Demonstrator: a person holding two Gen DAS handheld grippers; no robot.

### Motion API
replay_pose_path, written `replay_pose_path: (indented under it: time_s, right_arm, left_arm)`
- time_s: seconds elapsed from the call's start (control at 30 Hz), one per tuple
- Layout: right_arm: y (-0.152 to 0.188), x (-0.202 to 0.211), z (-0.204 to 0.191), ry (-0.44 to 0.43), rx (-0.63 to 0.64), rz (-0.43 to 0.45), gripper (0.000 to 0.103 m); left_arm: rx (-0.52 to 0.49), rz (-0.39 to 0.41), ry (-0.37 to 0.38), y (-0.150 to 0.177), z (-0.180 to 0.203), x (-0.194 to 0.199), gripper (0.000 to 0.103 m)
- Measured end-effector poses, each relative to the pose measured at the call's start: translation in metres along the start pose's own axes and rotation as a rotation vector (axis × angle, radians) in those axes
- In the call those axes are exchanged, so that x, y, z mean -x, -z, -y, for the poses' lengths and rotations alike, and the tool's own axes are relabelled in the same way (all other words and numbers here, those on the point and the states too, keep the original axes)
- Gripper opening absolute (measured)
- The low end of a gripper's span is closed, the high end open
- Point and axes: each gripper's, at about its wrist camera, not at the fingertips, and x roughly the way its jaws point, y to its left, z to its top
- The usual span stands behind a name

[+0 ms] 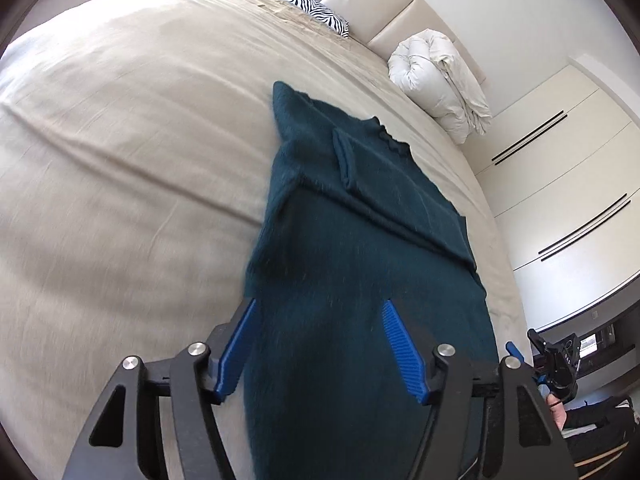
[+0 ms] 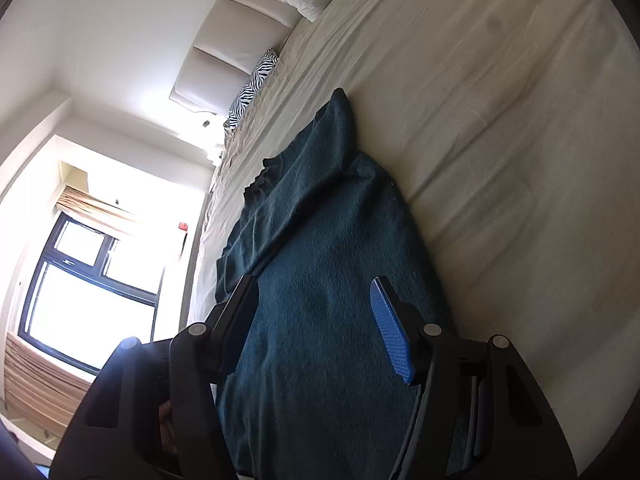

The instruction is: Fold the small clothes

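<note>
A dark teal knit sweater (image 1: pixel 360 240) lies flat and lengthwise on the beige bed sheet (image 1: pixel 120 160), its ruffled collar at the far end and a sleeve folded in across the body. My left gripper (image 1: pixel 319 304) hangs over the sweater's near part with its blue pads wide apart, open and pressing on nothing. In the right wrist view the same sweater (image 2: pixel 320 260) runs away from me. My right gripper (image 2: pixel 314 282) stands open above it, with nothing pinched. The right gripper's black body (image 1: pixel 558 364) shows at the left view's right edge.
A rolled white duvet (image 1: pixel 436 80) and a zebra-print pillow (image 1: pixel 308 4) lie against the padded headboard (image 1: pixel 372 0). White wardrobe doors (image 1: pixel 560 160) stand beyond the bed's right side. A bright window (image 2: pixel 88 288) is on the other side. Wide bare sheet (image 2: pixel 520 160) surrounds the sweater.
</note>
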Motion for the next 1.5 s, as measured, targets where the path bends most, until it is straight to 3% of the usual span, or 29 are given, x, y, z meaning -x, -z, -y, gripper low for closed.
replay_pose_path:
  time_s: [0.17, 0.4, 0.7, 1.07, 1.23, 1.33, 1.5]
  right_arm:
    - [0.039, 0.026, -0.008, 0.106, 0.085, 0.036, 0.058]
    - [0.071, 0.055, -0.022, 0.230, 0.196, 0.064, 0.058]
    - [0.081, 0.081, -0.014, 0.269, 0.172, 0.071, 0.058]
    - [0.082, 0.103, 0.014, 0.310, 0.117, 0.019, 0.058]
    - [0.080, 0.116, 0.031, 0.268, 0.058, -0.059, 0.058]
    - [0.082, 0.115, 0.039, 0.229, 0.018, -0.107, 0.058]
    - [0.088, 0.097, 0.041, 0.223, 0.014, -0.203, 0.058]
  left_arm:
    - [0.019, -0.055, 0.003, 0.055, -0.009, 0.016, 0.071]
    - [-0.001, -0.071, 0.011, 0.080, 0.001, 0.030, 0.071]
    - [-0.006, -0.149, 0.038, 0.105, 0.002, 0.032, 0.063]
    - [0.029, -0.219, 0.063, 0.120, -0.001, 0.032, 0.053]
    - [0.030, -0.239, 0.048, 0.122, 0.000, 0.028, 0.034]
    - [0.028, -0.255, 0.043, 0.125, -0.002, 0.027, 0.017]
    - [0.031, -0.266, 0.047, 0.130, -0.004, 0.028, 0.014]
